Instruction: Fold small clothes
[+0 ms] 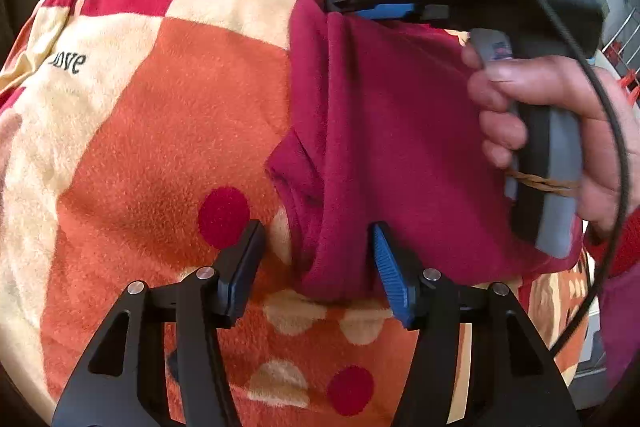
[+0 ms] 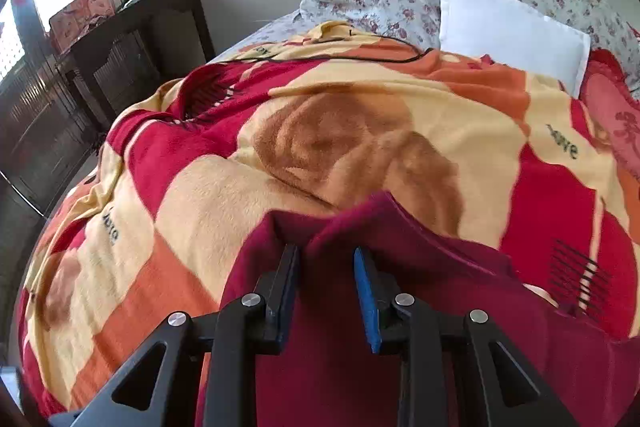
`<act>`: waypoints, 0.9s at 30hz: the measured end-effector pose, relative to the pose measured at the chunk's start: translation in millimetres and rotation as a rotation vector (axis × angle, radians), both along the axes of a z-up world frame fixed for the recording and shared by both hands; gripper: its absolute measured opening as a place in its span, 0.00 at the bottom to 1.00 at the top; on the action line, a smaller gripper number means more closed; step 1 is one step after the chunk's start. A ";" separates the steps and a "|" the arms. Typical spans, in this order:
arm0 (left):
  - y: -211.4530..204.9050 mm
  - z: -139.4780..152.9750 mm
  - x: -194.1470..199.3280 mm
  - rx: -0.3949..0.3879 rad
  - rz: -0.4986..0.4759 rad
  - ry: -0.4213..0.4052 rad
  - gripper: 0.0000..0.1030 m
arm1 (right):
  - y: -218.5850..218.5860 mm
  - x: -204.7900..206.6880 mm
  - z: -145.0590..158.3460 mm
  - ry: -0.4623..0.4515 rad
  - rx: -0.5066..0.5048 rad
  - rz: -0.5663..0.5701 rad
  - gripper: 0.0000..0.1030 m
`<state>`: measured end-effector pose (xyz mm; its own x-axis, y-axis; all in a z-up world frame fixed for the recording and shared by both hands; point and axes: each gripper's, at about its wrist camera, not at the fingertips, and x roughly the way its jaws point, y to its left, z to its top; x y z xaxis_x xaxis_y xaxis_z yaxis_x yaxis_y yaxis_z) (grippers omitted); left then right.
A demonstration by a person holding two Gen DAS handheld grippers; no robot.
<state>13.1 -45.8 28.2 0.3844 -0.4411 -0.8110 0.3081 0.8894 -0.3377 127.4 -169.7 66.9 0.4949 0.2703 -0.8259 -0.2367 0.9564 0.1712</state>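
on the bed, over a patterned blanket, the maroon garment lies bunched into soft ridges. our left claw stands wide open, one finger tucked against a fold, gripping nothing; likely set to pinch the near edge. right claw: jaws parted in its own view, cloth lying between them, yet seen from the left wrist the garment's far corner looks pinched at its tip, so we cannot tell the grip. garment's right side hidden behind the hand; its type is unclear.
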 end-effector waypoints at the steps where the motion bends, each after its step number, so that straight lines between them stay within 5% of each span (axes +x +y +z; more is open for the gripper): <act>1: 1.6 -1.2 0.9 -0.007 0.002 0.004 0.56 | 0.3 1.2 -0.2 0.003 -0.001 0.001 0.28; 6: 6.2 -3.4 1.9 -0.027 -0.003 0.004 0.57 | -14.1 -8.8 16.6 0.030 0.062 0.012 0.28; 12: 15.2 -6.2 -1.7 -0.029 -0.002 -0.004 0.63 | -29.6 -30.5 34.9 0.021 0.129 0.002 0.41; 20: 14.2 -5.5 -4.0 -0.052 0.011 0.012 0.65 | -7.6 -18.8 15.0 0.079 0.094 0.015 0.47; 25: 20.2 -7.4 -3.4 -0.072 0.017 0.020 0.65 | 13.2 -8.2 12.2 0.101 0.037 0.030 0.73; 27: 22.2 -7.5 -4.4 -0.072 0.018 0.014 0.66 | 22.1 -5.7 9.0 0.108 -0.027 0.037 0.74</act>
